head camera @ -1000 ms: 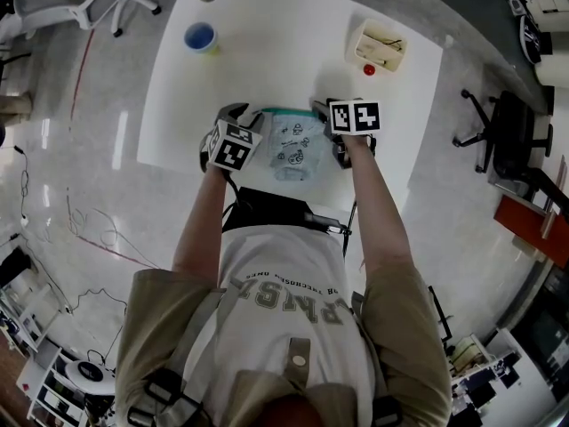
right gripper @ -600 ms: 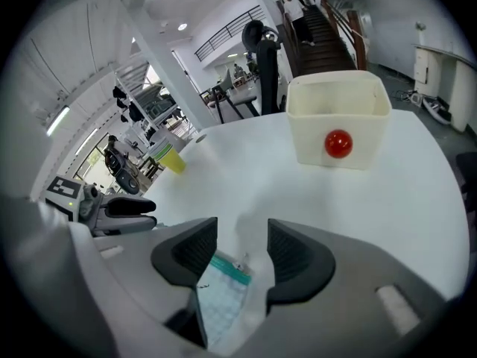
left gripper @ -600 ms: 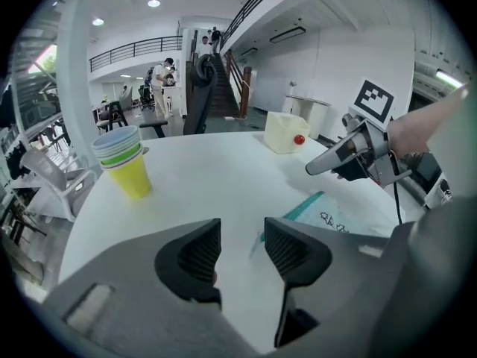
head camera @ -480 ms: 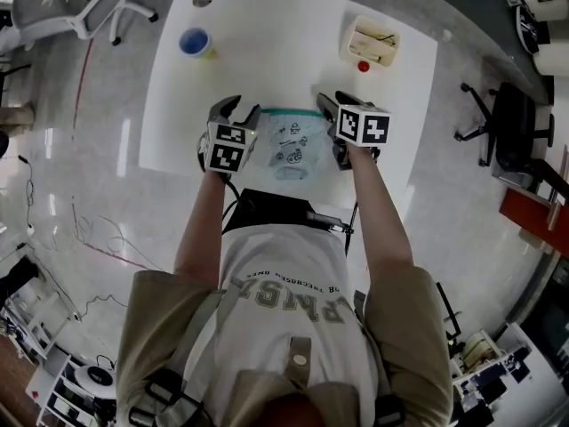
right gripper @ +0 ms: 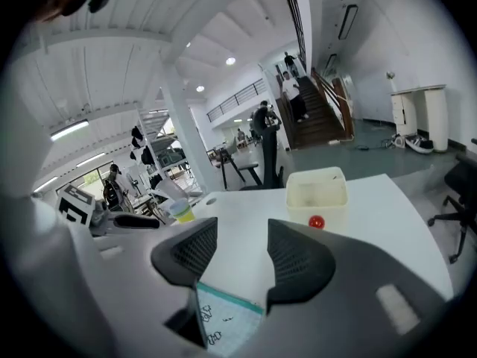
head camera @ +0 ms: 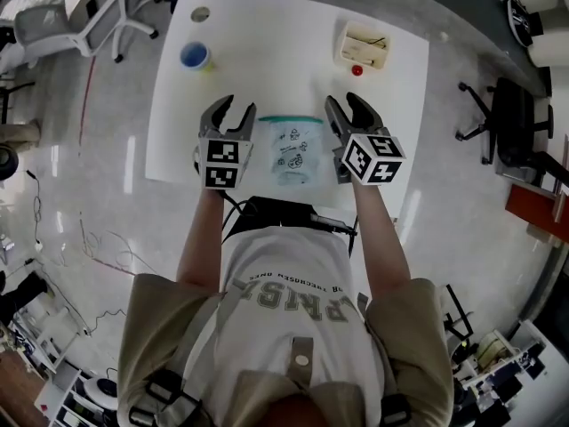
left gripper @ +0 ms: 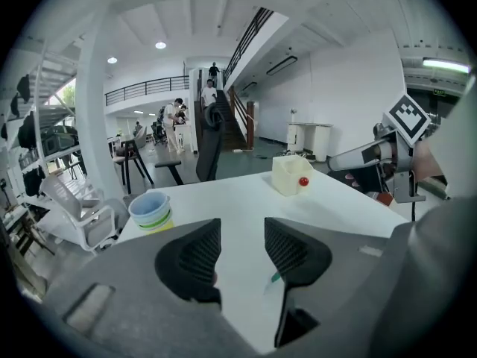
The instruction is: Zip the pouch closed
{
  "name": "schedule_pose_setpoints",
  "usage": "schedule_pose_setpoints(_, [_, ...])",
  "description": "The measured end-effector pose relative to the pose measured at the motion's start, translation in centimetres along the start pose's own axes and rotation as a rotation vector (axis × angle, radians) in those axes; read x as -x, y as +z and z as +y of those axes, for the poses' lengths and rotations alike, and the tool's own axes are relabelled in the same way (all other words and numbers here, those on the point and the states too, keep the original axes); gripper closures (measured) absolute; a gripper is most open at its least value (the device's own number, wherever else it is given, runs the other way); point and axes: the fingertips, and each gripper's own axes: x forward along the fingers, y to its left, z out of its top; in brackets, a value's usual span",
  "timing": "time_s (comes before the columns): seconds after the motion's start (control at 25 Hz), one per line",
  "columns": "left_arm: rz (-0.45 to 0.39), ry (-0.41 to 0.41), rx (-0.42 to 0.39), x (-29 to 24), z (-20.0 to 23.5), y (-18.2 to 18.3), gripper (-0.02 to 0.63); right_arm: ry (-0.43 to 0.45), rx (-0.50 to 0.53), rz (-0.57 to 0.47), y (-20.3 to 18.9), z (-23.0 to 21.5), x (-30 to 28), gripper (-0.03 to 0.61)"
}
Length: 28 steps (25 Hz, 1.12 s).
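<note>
The clear pouch (head camera: 292,149) with dark printed figures and a teal zip strip lies flat on the white table (head camera: 267,69), between my two grippers. My left gripper (head camera: 234,109) hovers above its left side; its jaws have just been opening and hold nothing. My right gripper (head camera: 347,103) hovers above its right side, and its jaws have also just been opening, empty. In the left gripper view, the left gripper (left gripper: 242,233) shows only a teal corner of the pouch (left gripper: 273,278) below. Under the right gripper (right gripper: 242,237), the pouch (right gripper: 223,319) lies low in the right gripper view.
A blue cup (head camera: 196,56) stands at the table's far left. A white box (head camera: 363,43) with a red ball (head camera: 357,69) beside it sits far right. Office chairs (head camera: 71,12) stand on the floor around the table. The person's body is close to the near edge.
Both grippers have risen from the pouch's upper corners and opened their jaws. The pouch stays flat on the table.
</note>
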Motion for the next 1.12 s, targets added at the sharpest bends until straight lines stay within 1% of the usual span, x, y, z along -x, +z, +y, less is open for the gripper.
schedule_pose_setpoints(0.08, [-0.035, 0.004, -0.011, 0.9, 0.1, 1.2, 0.420, 0.022, 0.033, -0.075, 1.3, 1.2, 1.3, 0.391])
schedule_pose_setpoints(0.16, [-0.071, 0.006, -0.024, 1.9, 0.1, 2.5, 0.420, 0.026, 0.078, -0.148, 2.6, 2.1, 2.8, 0.391])
schedule_pose_setpoints(0.32, [-0.177, 0.020, -0.068, 4.3, -0.4, 6.0, 0.420, 0.006, 0.181, -0.280, 5.2, 3.8, 6.0, 0.391])
schedule_pose_setpoints(0.48, [-0.271, 0.014, -0.111, 6.2, -1.3, 8.7, 0.422, -0.041, 0.283, -0.376, 7.0, 5.4, 8.7, 0.391])
schedule_pose_setpoints(0.6, [-0.342, 0.017, -0.121, 7.5, -1.8, 10.4, 0.426, -0.110, 0.361, -0.411, 8.0, 6.3, 10.2, 0.391])
schedule_pose_setpoints(0.68, [-0.403, 0.026, -0.142, 8.7, -2.2, 11.8, 0.428, -0.162, 0.426, -0.426, 8.6, 7.0, 11.0, 0.393])
schedule_pose_setpoints(0.76, [-0.469, 0.030, -0.164, 9.9, -2.7, 13.5, 0.434, -0.191, 0.465, -0.453, 9.5, 7.8, 11.8, 0.418])
schedule_pose_setpoints(0.84, [-0.525, 0.032, -0.141, 10.9, -3.0, 15.0, 0.456, -0.200, 0.459, -0.490, 10.9, 8.9, 12.4, 0.451])
schedule_pose_setpoints(0.92, [-0.563, 0.037, -0.112, 11.5, -3.0, 15.8, 0.488, -0.202, 0.450, -0.512, 12.0, 9.5, 12.8, 0.462])
schedule_pose_setpoints(1.08, [-0.616, 0.066, -0.093, 12.7, -3.0, 16.7, 0.547, -0.218, 0.505, -0.520, 12.3, 9.2, 13.6, 0.496])
schedule_pose_setpoints(1.12, [-0.627, 0.077, -0.087, 13.0, -3.0, 16.8, 0.562, -0.219, 0.501, -0.525, 12.5, 9.3, 13.8, 0.505])
